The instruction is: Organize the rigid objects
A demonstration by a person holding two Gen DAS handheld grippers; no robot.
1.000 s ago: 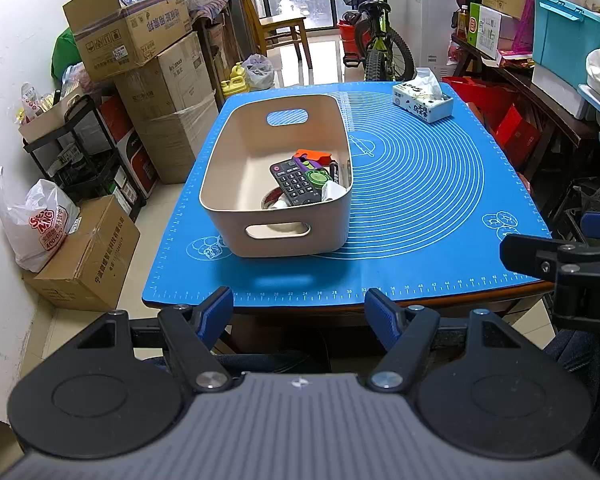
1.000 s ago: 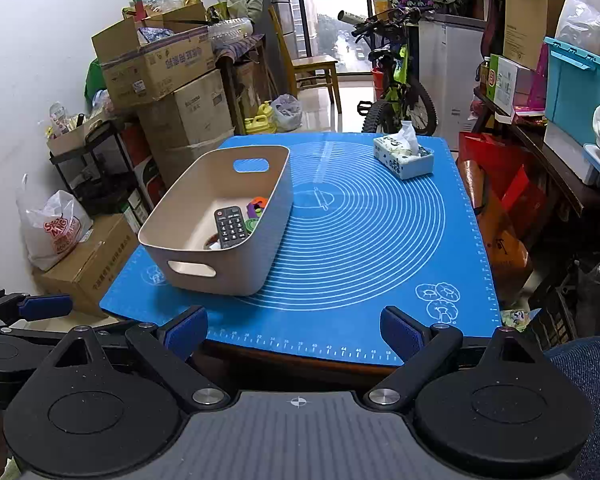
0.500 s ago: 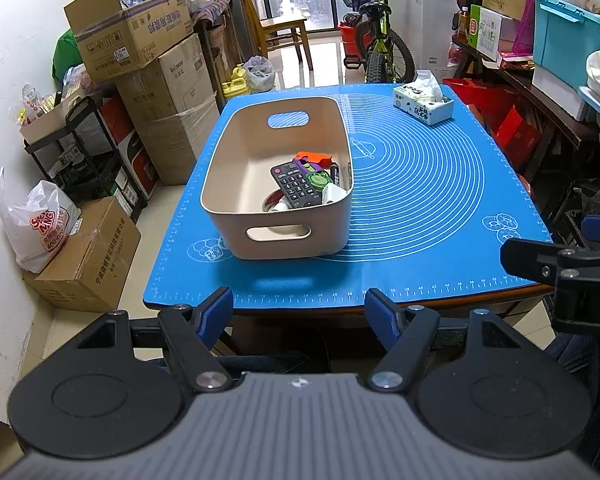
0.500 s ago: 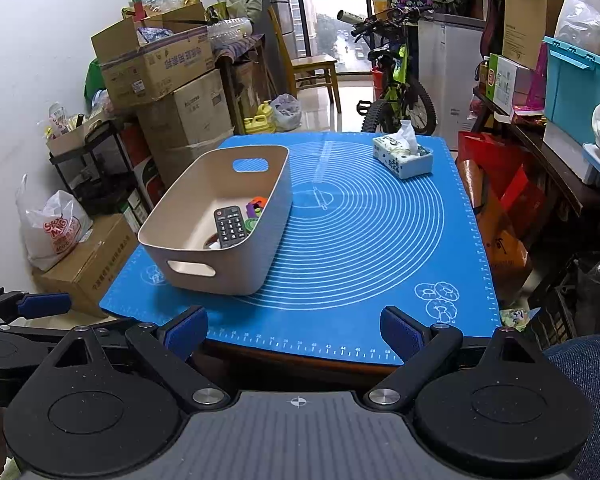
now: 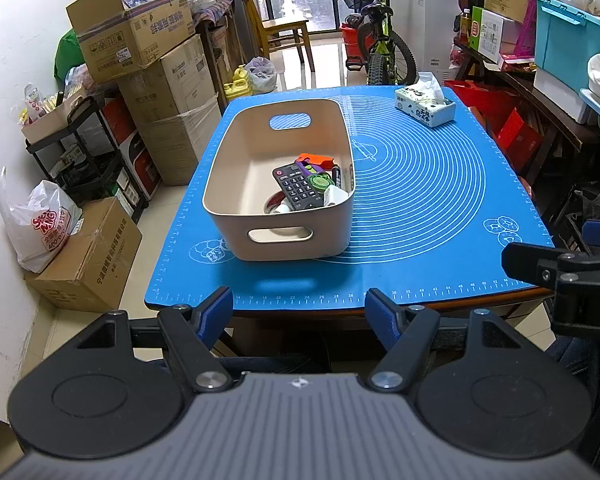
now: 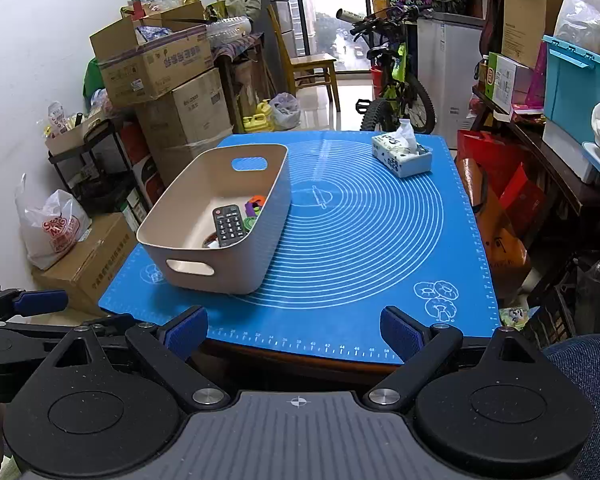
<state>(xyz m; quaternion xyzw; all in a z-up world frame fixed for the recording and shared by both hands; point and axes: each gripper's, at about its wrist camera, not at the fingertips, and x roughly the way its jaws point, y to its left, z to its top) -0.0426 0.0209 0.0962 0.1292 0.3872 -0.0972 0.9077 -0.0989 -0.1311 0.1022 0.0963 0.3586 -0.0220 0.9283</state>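
Observation:
A beige bin [image 5: 236,184] [image 6: 268,248] stands on the left half of the blue mat [image 5: 420,216] [image 6: 360,240]. Inside it lie a black remote [image 5: 298,192] [image 6: 229,224], an orange piece [image 5: 314,159], a purple piece, a green round piece [image 5: 319,181] and other small things. My left gripper [image 5: 300,314] is open and empty, held off the table's near edge in front of the bin. My right gripper [image 6: 294,330] is open and empty, held off the near edge to the right of the bin. The right gripper's side shows in the left wrist view [image 5: 560,272].
A tissue box [image 5: 425,106] [image 6: 402,154] sits at the mat's far right corner. Cardboard boxes [image 5: 140,48] and a wire rack stand left of the table. A bicycle [image 5: 380,48] and a chair stand behind it. Shelves with a teal crate [image 5: 572,44] line the right.
Both grippers have barely moved; the view has shifted very slightly. Nothing on the table has moved.

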